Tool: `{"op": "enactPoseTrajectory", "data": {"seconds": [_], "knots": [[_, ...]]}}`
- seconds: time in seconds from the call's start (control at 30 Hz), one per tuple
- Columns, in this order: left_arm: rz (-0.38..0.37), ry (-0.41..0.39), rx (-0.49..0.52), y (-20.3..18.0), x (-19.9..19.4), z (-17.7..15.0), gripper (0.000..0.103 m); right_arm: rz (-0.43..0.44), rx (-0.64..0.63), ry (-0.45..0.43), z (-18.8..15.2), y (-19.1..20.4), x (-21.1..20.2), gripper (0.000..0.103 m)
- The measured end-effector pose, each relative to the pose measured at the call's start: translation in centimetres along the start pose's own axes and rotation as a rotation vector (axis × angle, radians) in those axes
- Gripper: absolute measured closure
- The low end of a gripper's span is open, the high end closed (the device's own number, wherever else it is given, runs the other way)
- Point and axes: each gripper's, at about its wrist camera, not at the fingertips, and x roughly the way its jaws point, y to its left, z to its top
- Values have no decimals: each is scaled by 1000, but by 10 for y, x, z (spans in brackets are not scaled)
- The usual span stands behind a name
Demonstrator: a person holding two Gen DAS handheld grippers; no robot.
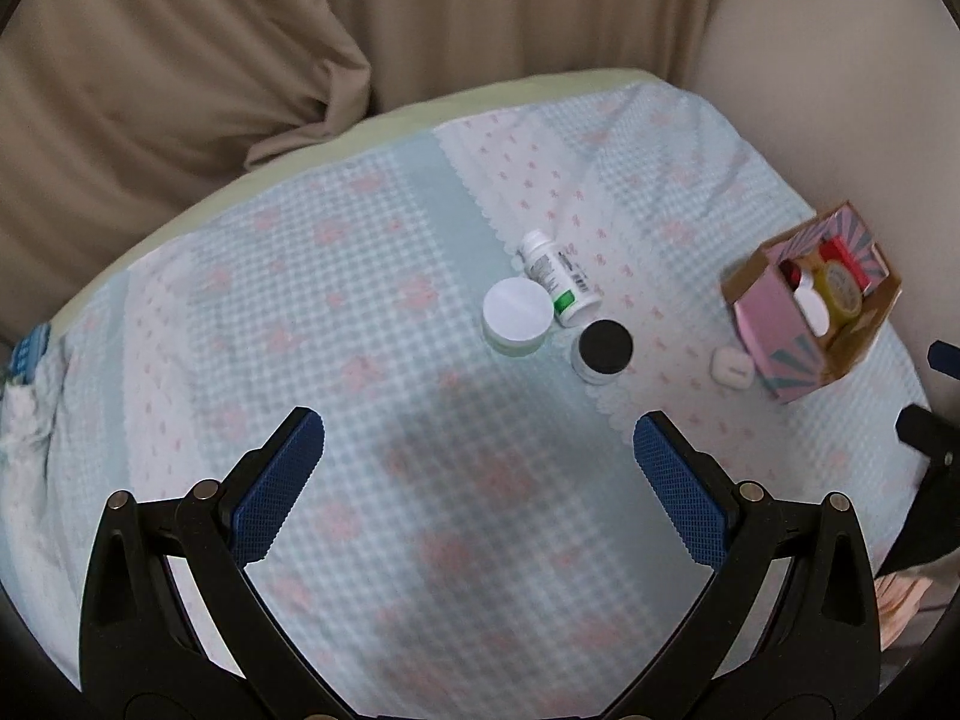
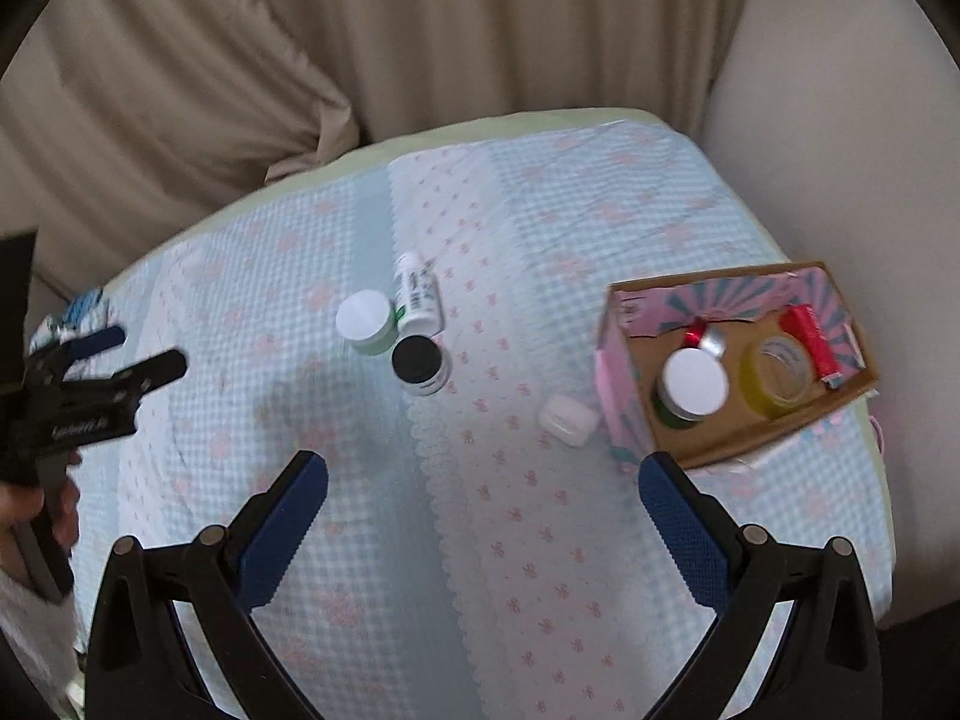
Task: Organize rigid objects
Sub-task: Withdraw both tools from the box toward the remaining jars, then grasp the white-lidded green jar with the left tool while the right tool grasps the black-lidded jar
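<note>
A cloth-covered surface backed by beige curtains and a pale wall

Ahead of the fingers lay a table (image 1: 180, 222) with a pale green edge, spread with a light blue gingham cloth (image 1: 336, 312) printed with faded pink bows; a whiter strip with a scalloped border (image 2: 480, 516) ran through its middle. Beyond the far edge, up and left of the fingertips, beige curtains (image 1: 198, 54) hung in heavy vertical folds, bunching where they met the surface. To the right of the fingers stood a plain off-white wall (image 2: 840, 138). The light was soft and even, with a dim shadow on the cloth between the fingers
</note>
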Motion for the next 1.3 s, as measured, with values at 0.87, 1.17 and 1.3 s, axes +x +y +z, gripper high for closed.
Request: {"op": "enactPoseTrajectory", "data": {"seconds": [0.87, 1.17, 1.3], "knots": [[-117, 33, 370, -40, 267, 32, 9, 95, -278, 72, 19, 59, 267, 22], [-169, 47, 383, -39, 274, 35, 35, 123, -316, 94, 29, 67, 286, 50], [-166, 44, 366, -38, 271, 31, 35, 127, -311, 100, 31, 67, 285, 50]]}}
